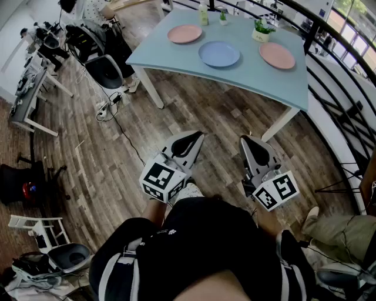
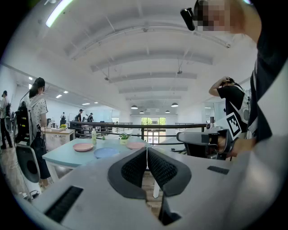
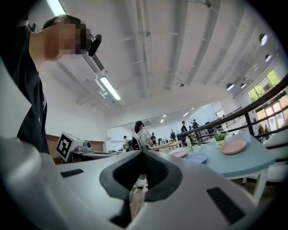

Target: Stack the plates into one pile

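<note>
Clenched empty, left gripper (image 1: 194, 136) and right gripper (image 1: 247, 141) are hovering well short of the tabletop (image 1: 258, 79), so (fingers (image 2: 135, 168) unopened) I'm risking shoving the blue plate (image 1: 219, 54).

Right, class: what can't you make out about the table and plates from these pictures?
Head view: label on the bottle, too small to read.
Head view: far legs of the table, hidden under its top.
Left gripper view: one pink plate, partly behind the shut left gripper.

Bright daylight, heavy fisheye edge distortion
</note>
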